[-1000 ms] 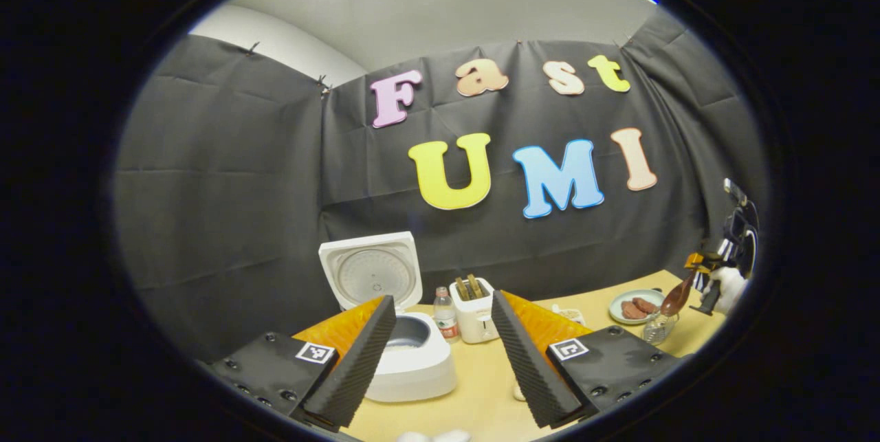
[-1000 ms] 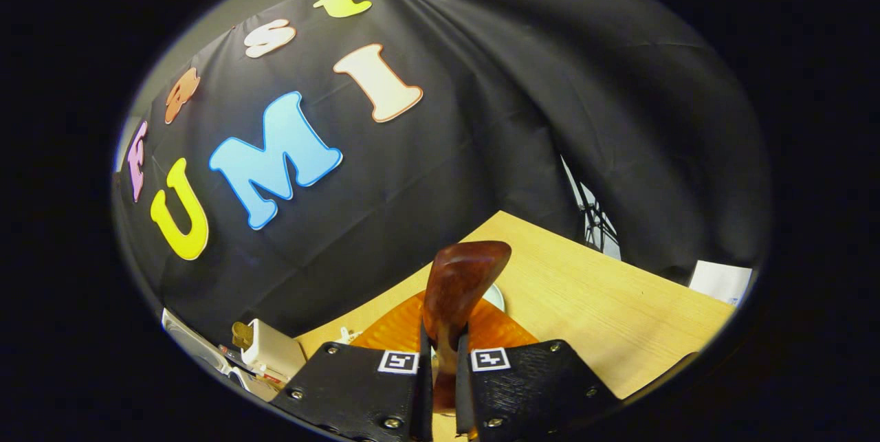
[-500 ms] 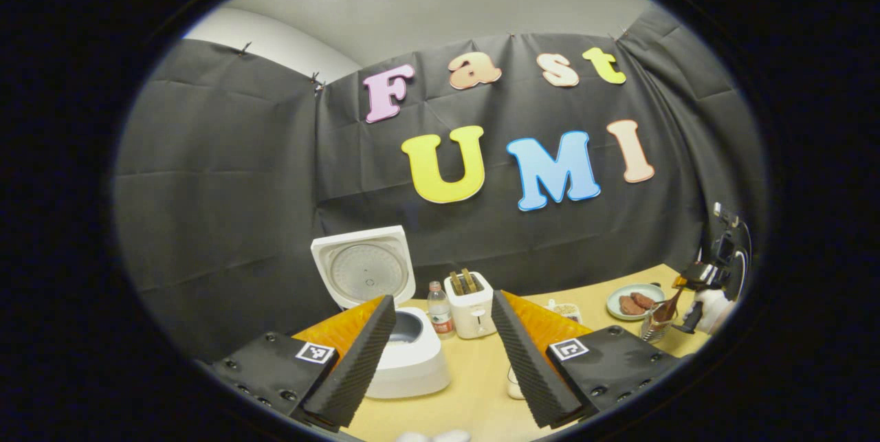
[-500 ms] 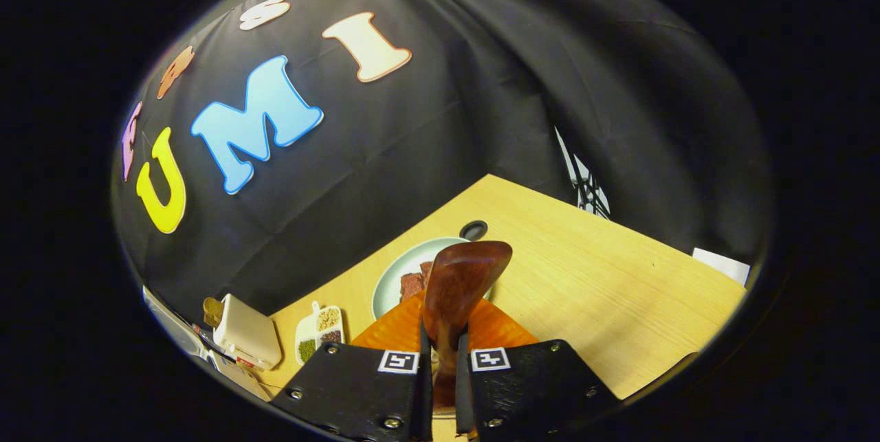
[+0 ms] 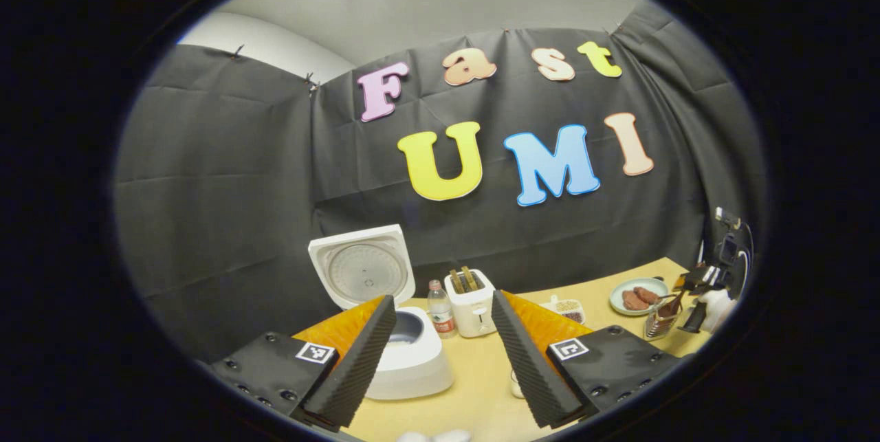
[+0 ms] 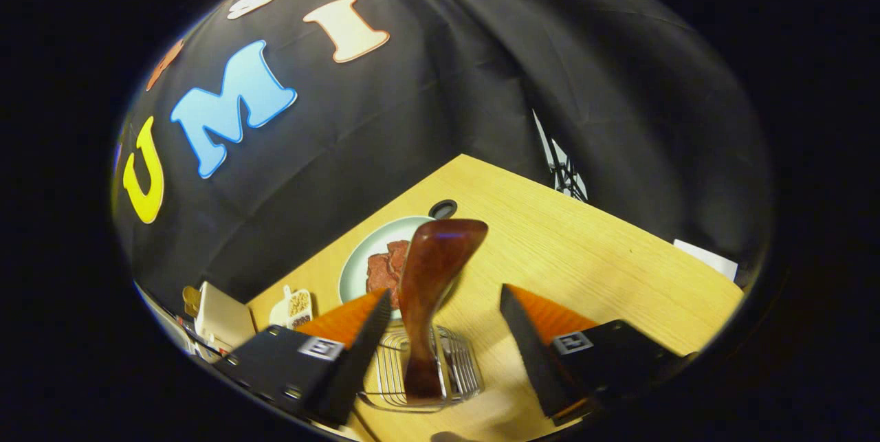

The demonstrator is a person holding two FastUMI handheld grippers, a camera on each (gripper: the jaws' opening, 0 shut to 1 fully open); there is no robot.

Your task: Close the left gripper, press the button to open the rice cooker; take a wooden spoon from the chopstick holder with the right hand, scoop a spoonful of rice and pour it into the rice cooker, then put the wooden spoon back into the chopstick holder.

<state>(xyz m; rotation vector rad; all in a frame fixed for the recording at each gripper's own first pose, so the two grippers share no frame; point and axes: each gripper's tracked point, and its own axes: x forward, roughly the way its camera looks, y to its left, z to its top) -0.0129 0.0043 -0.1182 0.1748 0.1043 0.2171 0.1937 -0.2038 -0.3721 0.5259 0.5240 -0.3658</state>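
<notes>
- In the left gripper view, the rice cooker (image 5: 402, 352) stands on the wooden table (image 5: 481, 387) with its lid (image 5: 362, 272) swung up and open; take it as the landmark.
- The left gripper (image 5: 440, 352) hangs in front of the cooker, jaws spread wide apart, holding nothing; its left finger overlaps the cooker's body.
- Just to the right of the cooker is a small water bottle (image 5: 438, 309), then a white toaster (image 5: 471, 303) with slices in its slots.
- Further right of the cooker lies a small divided dish of grains (image 5: 568, 308), then a plate of meat (image 5: 636, 296).
- Far right of the cooker, the wire chopstick holder (image 5: 660, 324) stands beside the plate, with the right gripper and a gloved hand (image 5: 715, 304) at it.
- In the right gripper view, the right gripper (image 6: 440, 352) has its jaws apart; the wooden spoon (image 6: 430, 291) stands between them, touching neither, handle down in the chopstick holder (image 6: 426, 366), bowl up.
- Behind the spoon sits the plate of meat (image 6: 371, 260).
</notes>
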